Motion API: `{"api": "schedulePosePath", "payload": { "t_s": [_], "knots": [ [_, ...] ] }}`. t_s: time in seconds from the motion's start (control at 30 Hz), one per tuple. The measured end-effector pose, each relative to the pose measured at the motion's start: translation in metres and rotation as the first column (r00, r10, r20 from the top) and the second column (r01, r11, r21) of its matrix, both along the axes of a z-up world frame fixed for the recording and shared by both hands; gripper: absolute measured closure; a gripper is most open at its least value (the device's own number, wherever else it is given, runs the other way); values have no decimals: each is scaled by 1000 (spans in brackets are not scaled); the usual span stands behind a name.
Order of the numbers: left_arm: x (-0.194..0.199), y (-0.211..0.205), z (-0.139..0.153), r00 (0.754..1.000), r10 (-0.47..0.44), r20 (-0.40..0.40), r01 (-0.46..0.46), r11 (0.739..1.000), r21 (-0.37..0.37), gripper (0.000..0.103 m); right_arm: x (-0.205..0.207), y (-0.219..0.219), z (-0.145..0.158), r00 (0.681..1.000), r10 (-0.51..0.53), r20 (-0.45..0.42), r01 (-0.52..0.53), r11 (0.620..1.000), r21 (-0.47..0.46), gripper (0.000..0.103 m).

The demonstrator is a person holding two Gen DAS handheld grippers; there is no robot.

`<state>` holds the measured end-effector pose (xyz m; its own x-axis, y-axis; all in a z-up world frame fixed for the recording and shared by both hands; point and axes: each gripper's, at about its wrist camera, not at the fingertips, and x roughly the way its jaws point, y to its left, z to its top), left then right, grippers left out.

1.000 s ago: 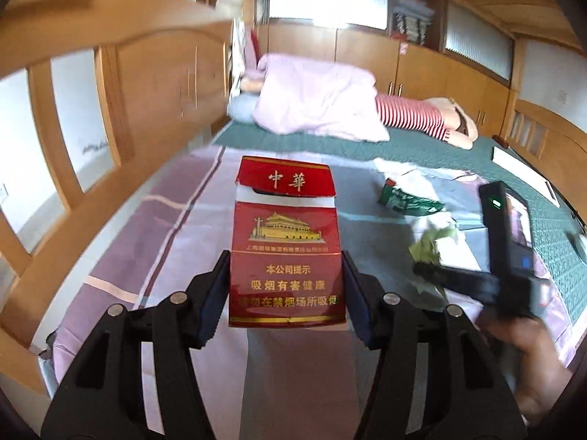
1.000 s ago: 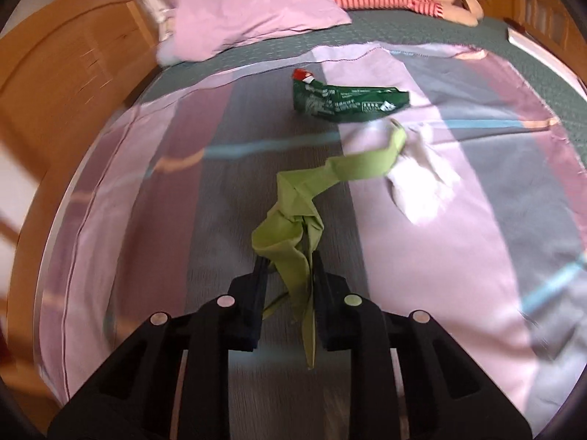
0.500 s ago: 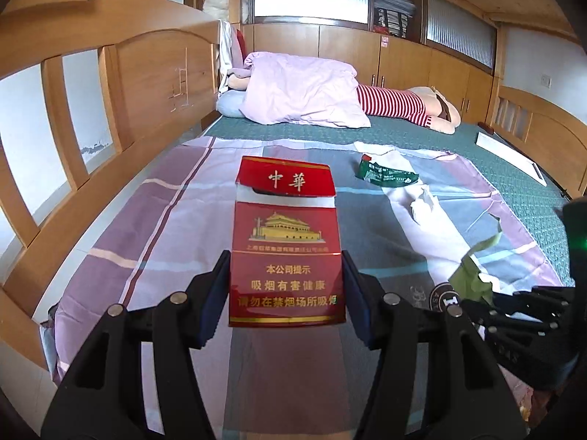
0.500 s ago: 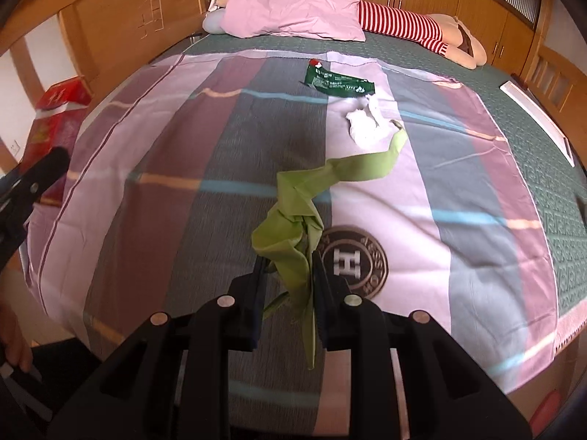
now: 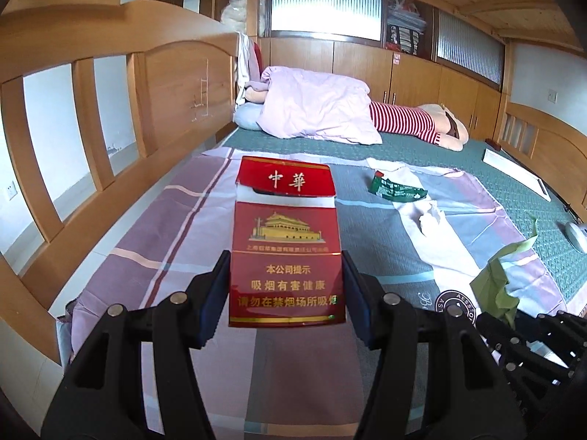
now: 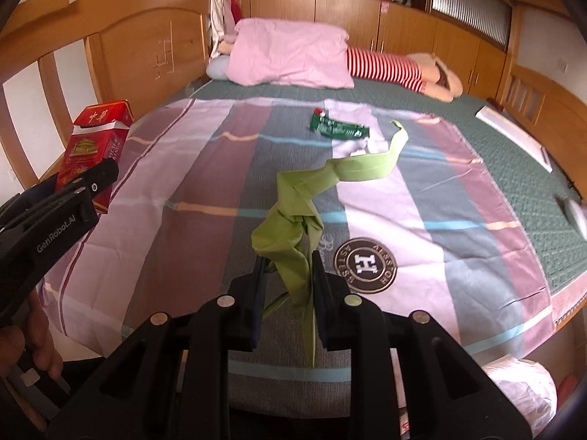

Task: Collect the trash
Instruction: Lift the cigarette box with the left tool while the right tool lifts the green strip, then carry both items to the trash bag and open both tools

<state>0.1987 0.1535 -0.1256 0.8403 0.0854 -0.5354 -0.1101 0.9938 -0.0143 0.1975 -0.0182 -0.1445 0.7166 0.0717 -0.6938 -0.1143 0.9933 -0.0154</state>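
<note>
My left gripper is shut on a red cigarette pack, held upright above the bed's near end; the pack also shows at the left of the right wrist view. My right gripper is shut on a crumpled green paper strip, held above the striped sheet; the strip also shows in the left wrist view. A green wrapper and a white crumpled tissue lie on the sheet farther up the bed.
The striped sheet covers a green mattress. A pink pillow and a striped plush toy lie at the far end. A wooden bed rail runs along the left. A white bag sits below the bed's near right corner.
Both grippers have drawn back toward the near end of the bed, each still holding its item. The wrapper and tissue now lie farther away.
</note>
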Motion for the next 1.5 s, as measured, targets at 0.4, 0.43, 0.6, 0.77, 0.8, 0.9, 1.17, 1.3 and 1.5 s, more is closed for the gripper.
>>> {"api": "schedulePosePath", "payload": {
  "t_s": [0.4, 0.43, 0.6, 0.77, 0.8, 0.9, 1.17, 1.3, 1.5],
  "knots": [
    [-7, -1, 7, 999, -21, 28, 21, 1000, 20, 45, -13, 3, -5, 1000, -22, 16, 23, 1000, -17, 79],
    [-7, -1, 7, 999, -21, 26, 21, 1000, 19, 45, -13, 4, -6, 1000, -20, 12, 20, 1000, -17, 79],
    [-6, 2, 7, 1000, -20, 24, 20, 1000, 18, 45, -16, 8, -8, 1000, -11, 15, 11, 1000, -21, 79],
    [-7, 2, 7, 999, -25, 28, 25, 1000, 19, 45, -18, 4, -5, 999, -24, 31, 25, 1000, -12, 79],
    [-7, 1, 7, 999, -28, 31, 28, 999, 19, 45, -18, 2, -4, 999, -29, 35, 30, 1000, -8, 79],
    [-8, 0, 7, 999, -41, 35, 40, 999, 23, 45, -20, 0, -3, 998, -38, 45, 38, 999, -4, 79],
    [-9, -7, 6, 997, -70, 38, 69, 997, 25, 45, -21, -7, 0, 997, -57, 50, 56, 998, 13, 79],
    [-7, -8, 5, 996, -85, 35, 84, 996, 17, 45, -20, -9, -3, 998, -59, 36, 58, 998, 33, 79],
    [-2, -11, 4, 977, -211, 21, 212, 968, -133, 45, -31, -39, 18, 989, -121, 87, 118, 992, 44, 79]
  ]
}}
